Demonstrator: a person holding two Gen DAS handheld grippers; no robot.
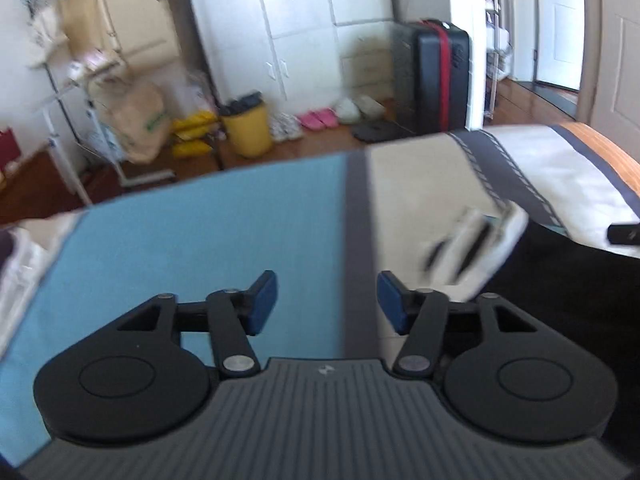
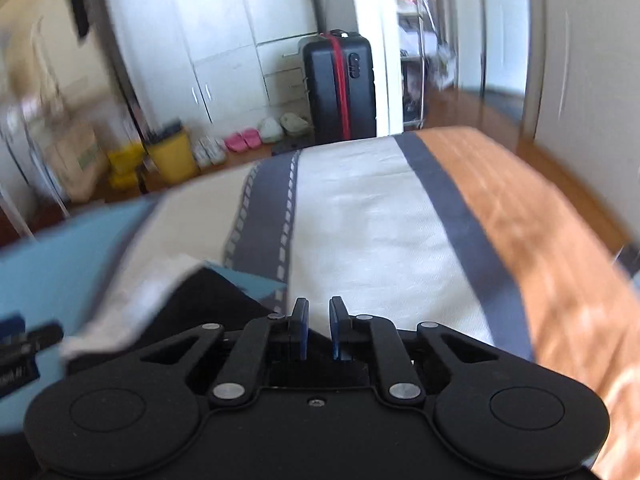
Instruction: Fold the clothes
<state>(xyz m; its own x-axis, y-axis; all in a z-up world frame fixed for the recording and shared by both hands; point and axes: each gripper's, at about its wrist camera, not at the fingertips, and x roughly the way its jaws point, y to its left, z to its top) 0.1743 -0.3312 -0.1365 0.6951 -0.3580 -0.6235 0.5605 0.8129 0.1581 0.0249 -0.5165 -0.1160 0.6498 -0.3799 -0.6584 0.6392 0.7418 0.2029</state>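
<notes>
Left tongs gape empty; right tongs (blurred) seemingly narrowly apart, empty.

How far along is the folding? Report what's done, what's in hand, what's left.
Done: nothing that clearly looks folded; the black garment with its white trim lies loose on the bed cover. In hand: nothing; the left gripper is open and empty, and the right gripper is nearly closed with nothing between its pads. Left: grasping and folding that garment.
</notes>
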